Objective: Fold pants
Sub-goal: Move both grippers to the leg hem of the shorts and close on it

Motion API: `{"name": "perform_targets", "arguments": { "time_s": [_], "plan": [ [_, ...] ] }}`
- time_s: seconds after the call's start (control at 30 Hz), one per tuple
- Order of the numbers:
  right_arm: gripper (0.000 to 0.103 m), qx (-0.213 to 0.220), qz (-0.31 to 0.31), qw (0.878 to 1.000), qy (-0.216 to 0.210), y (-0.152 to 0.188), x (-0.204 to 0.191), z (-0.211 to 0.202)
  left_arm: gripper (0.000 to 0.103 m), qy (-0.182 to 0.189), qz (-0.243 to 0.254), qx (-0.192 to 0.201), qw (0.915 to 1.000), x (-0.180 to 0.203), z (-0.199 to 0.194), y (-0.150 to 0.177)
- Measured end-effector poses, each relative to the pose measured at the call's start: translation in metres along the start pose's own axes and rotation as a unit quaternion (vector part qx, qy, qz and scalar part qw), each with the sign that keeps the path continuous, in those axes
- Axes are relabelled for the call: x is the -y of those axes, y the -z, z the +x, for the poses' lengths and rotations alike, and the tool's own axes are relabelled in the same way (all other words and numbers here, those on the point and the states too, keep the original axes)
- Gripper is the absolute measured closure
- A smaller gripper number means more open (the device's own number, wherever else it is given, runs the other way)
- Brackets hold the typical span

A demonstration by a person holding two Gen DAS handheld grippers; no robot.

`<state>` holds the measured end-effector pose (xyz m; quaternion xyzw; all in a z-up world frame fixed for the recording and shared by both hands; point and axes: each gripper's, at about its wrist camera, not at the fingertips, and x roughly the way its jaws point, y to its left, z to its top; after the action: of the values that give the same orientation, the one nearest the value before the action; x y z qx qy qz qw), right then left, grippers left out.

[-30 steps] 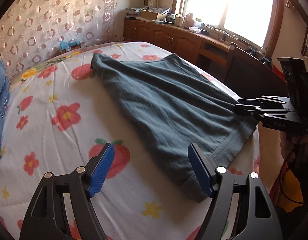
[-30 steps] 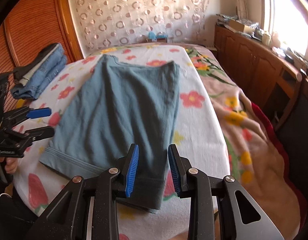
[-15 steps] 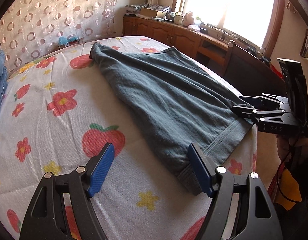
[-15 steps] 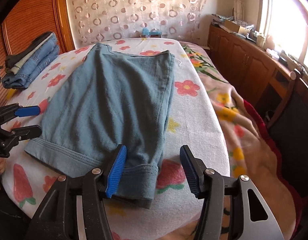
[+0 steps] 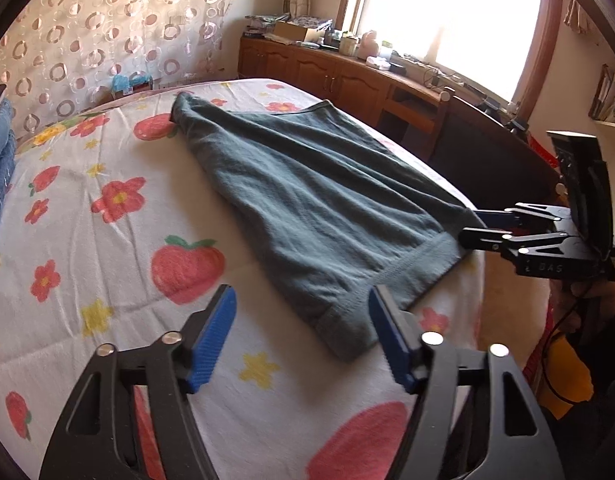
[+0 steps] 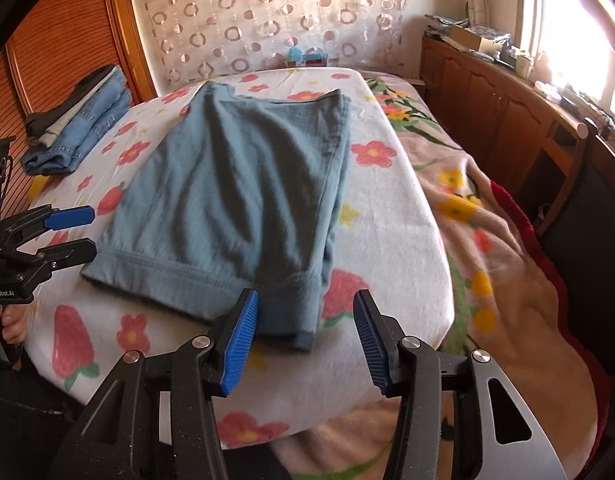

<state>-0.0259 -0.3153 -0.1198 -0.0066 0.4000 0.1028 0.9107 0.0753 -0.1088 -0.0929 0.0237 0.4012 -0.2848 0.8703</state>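
Note:
Grey-blue pants lie folded lengthwise on the flowered bed sheet, their wide hem toward me. My left gripper straddles the hem's left corner; its jaws are closing, and the blue pads stand apart from the cloth, the right one close to it. My right gripper straddles the hem's right corner, jaws closing too, with the left pad at the cloth's edge and a wide gap to the other. Each gripper also shows in the other's view: right gripper, left gripper.
A stack of folded jeans sits at the bed's far left corner. A pink flowered blanket hangs off the right side. Wooden cabinets with clutter run under the window. The bed's near edge lies just under the grippers.
The right gripper's jaws widened from a narrow gap and now straddle the hem corner. The left jaws narrowed a little. Both views have drawn slightly closer to the hem.

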Motion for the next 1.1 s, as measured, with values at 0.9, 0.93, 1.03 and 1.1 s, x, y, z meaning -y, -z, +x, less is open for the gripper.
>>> {"name": "perform_targets", "arguments": {
  "time_s": [0.9,0.93,1.03,1.1],
  "plan": [
    [0.062,0.016,0.023,0.999,-0.035,0.007,-0.004,-0.004,0.085,0.037,-0.013,0.005,0.9992,0.009,0.000,0.002],
    [0.062,0.017,0.023,0.999,-0.034,0.006,-0.004,-0.004,0.085,0.036,-0.012,0.003,0.9993,0.009,0.001,0.003],
    [0.062,0.021,0.028,0.999,-0.033,0.006,-0.003,-0.005,0.085,0.035,-0.013,-0.003,0.9993,0.009,0.004,0.004],
    [0.062,0.023,0.033,0.999,-0.032,0.006,-0.002,-0.005,0.085,0.034,-0.014,-0.006,0.9993,0.009,0.005,0.005]
  ]
}}
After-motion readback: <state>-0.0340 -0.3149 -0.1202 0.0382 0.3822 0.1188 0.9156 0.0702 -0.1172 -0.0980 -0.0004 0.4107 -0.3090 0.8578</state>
